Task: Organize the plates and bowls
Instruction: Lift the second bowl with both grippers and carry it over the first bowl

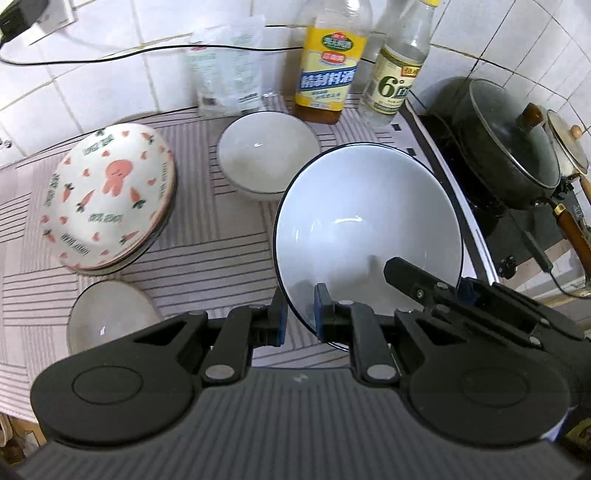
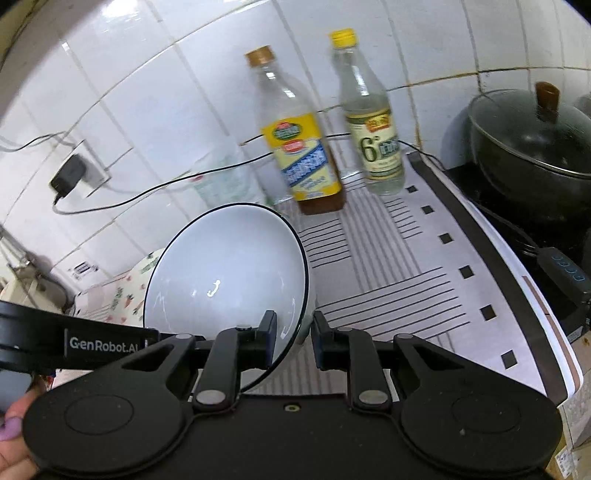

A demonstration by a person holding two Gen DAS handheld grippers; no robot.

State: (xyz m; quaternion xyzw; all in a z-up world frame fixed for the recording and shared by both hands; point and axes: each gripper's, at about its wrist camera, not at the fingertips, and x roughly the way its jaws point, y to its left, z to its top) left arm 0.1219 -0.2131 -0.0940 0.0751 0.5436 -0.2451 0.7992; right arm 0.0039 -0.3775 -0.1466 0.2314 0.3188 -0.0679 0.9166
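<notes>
Gleaming white, dark-rimmed, the big bowl (image 1: pixel 365 221) tilts — both claws (image 1: pixel 300 317) (image 2: pixel 294 341) pinching its rim.

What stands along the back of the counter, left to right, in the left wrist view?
Wall charger → clear plastic pouch → yellow-labelled bottle → clear bottle marked 6° → dark lidded pot on the stove.
</notes>
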